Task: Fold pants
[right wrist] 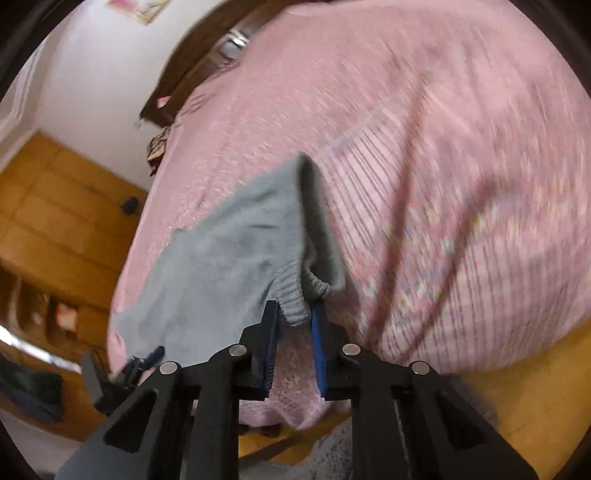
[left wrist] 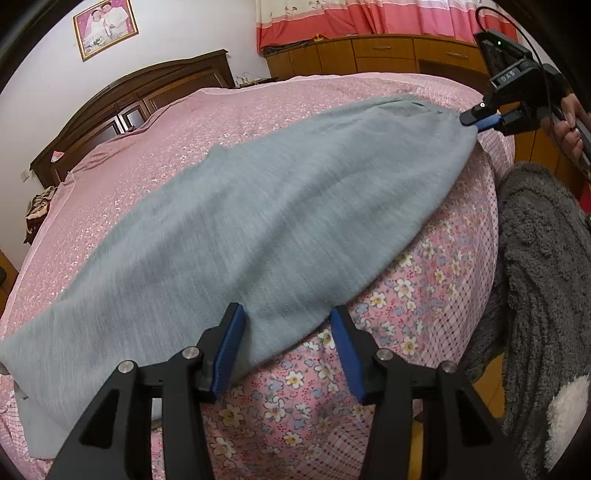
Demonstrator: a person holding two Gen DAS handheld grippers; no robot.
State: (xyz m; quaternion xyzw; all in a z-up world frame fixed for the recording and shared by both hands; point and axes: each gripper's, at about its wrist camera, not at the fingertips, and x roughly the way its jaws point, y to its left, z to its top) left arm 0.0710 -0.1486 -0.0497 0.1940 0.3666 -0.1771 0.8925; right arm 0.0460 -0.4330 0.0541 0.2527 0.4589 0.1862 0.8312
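Left wrist view: my left gripper [left wrist: 288,314] stands wide over the pants [left wrist: 258,221] hem on the bed [left wrist: 406,306]. My right gripper [right wrist: 294,312] pinches the waistband [right wrist: 293,295].

left wrist: near, angled down over pants [left wrist: 258,221] | right wrist: close at waistband | shared: bed [left wrist: 295,96]

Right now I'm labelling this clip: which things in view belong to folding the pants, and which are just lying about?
Belongs to the job:
grey pants, spread on the bed
left tongs, open at the near edge
right tongs, at the ribbed waistband
pink bedspread, the work surface

Just lying about:
framed picture
wooden dresser
curtain
dark bundle near the headboard
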